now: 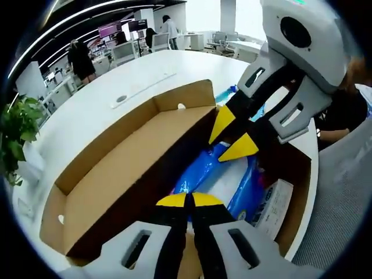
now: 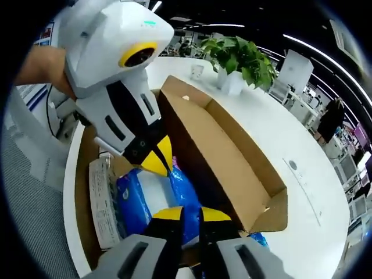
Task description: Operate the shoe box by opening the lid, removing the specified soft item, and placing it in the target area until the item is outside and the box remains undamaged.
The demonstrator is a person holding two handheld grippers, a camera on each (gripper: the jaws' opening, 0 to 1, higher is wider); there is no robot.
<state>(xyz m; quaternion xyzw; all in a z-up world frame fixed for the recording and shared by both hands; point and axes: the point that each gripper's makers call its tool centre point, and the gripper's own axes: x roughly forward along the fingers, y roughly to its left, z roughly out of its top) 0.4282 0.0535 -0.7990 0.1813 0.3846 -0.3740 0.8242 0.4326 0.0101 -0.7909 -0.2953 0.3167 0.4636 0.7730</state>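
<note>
Yellow-tipped, the left gripper [image 1: 189, 199] had its jaws together just above the blue soft pack [image 1: 224, 174], which lay inside the shoe box [image 1: 293, 226], long axis running along the box. Beyond it the right gripper [image 1: 231, 135] hung with jaws apart over the pack's far end, beside the folded-back lid [image 1: 125, 168].
</note>
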